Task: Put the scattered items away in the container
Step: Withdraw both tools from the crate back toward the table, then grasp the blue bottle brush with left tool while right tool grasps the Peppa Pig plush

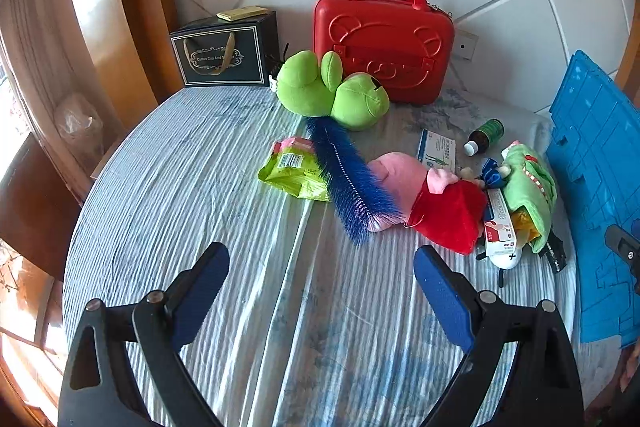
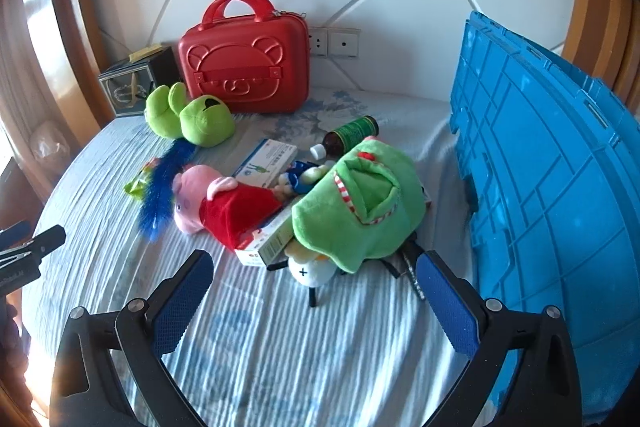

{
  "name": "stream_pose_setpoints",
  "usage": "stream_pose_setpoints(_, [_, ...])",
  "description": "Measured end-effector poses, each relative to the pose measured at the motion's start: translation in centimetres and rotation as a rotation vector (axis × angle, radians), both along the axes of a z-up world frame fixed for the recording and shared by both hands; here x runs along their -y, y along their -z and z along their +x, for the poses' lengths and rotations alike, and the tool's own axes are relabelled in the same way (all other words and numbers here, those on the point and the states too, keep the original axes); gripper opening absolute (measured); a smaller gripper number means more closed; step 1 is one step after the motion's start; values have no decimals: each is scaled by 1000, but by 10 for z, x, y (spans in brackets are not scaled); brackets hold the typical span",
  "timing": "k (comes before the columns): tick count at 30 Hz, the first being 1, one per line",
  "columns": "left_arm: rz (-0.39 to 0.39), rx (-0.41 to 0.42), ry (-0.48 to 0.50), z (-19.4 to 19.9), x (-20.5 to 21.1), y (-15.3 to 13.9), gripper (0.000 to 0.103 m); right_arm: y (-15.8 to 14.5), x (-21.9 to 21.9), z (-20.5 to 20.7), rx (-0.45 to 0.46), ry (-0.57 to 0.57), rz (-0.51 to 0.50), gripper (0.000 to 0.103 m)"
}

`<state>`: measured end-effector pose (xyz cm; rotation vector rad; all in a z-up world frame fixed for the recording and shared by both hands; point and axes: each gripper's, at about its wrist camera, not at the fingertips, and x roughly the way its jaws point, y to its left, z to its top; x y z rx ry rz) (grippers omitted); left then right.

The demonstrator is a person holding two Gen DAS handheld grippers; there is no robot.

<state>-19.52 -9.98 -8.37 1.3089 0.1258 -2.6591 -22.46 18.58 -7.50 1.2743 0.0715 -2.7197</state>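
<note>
A blue plastic crate [image 2: 560,187] stands at the right edge of the striped bed; it also shows in the left wrist view [image 1: 596,187]. Scattered items lie in the middle: a blue brush [image 1: 348,183], a pink pig plush in red [image 1: 432,199], a green frog plush [image 1: 332,91], a green snack bag [image 1: 292,171], a green dinosaur plush [image 2: 360,207], medicine boxes [image 2: 266,161], a brown bottle [image 2: 348,137]. My left gripper [image 1: 320,291] is open and empty, short of the brush. My right gripper [image 2: 312,291] is open and empty, just before the dinosaur plush.
A red bear-embossed case [image 1: 384,39] and a dark gift box [image 1: 224,53] stand against the white padded headboard. Wooden trim runs along the left. The left gripper's tip [image 2: 32,247] shows at the left edge of the right wrist view.
</note>
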Motion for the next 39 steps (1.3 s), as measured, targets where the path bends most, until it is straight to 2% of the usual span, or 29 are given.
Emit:
stream_pose_setpoints(9, [24,61,36,-53,30,29,95,25,37,-29,71,36,-4,103])
stream_pose_setpoints(20, [39,120,72,-137,23,67,94,60,87,-92,120,-87,50,102])
stream_pose_setpoints(22, [48,136,74,-157,23,77,88,70,98,-105,138,-125,45,99])
stream_pose_setpoints(24, [53,157,71,-177,22,90,87,81,109,-117,162,-161,43,88])
stream_pose_setpoints(29, [73,235,61,-214,25,130,80,109,118,-146,215,-175,44,88])
stream_pose_setpoints(31, [79,272,67,-220,25,147,61,120,120,-153,244,-184,44,88])
stream_pose_setpoints(32, [61,277,67,-219,24,152,57,126,122,-156,260,-193,46,88])
stream_pose_setpoints(33, [43,263,73,-215,22,152,50,132,123,-158,277,-200,46,88])
stream_pose_setpoints(34, [41,253,81,-210,23,151,35,139,125,-159,297,-204,48,90])
stream_pose_setpoints(36, [59,246,80,-196,29,149,24,150,127,-159,318,-212,58,99])
stream_pose_setpoints(39, [74,244,42,-170,42,146,19,156,135,-153,313,-219,94,98])
